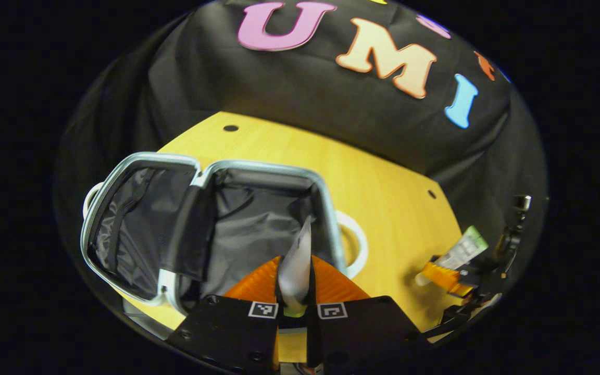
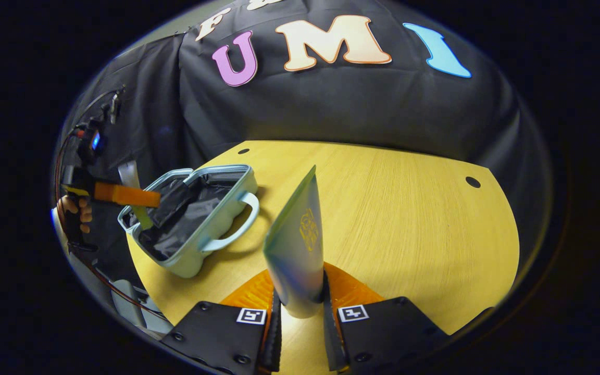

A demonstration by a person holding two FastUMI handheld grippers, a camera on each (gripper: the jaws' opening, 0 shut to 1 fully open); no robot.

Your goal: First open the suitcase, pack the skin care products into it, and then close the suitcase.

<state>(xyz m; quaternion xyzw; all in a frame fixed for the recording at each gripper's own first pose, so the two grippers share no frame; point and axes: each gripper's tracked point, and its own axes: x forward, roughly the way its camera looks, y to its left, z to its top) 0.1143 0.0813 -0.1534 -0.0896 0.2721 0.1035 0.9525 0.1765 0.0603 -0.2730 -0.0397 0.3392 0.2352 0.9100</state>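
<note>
While suitcase (image 1: 258,172) open, both tongs clamping tubes.

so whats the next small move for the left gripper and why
Probably lower and open the left gripper: it is shut on a white tube held just over the open suitcase. The right gripper holds a second tube above the table.

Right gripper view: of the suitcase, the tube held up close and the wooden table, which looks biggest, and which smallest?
1. Wooden table, clearly the largest.
2. and 3. Suitcase and tube: they fill similar areas. The tube sits right at the camera in the right gripper, so I won't rank them.
</note>
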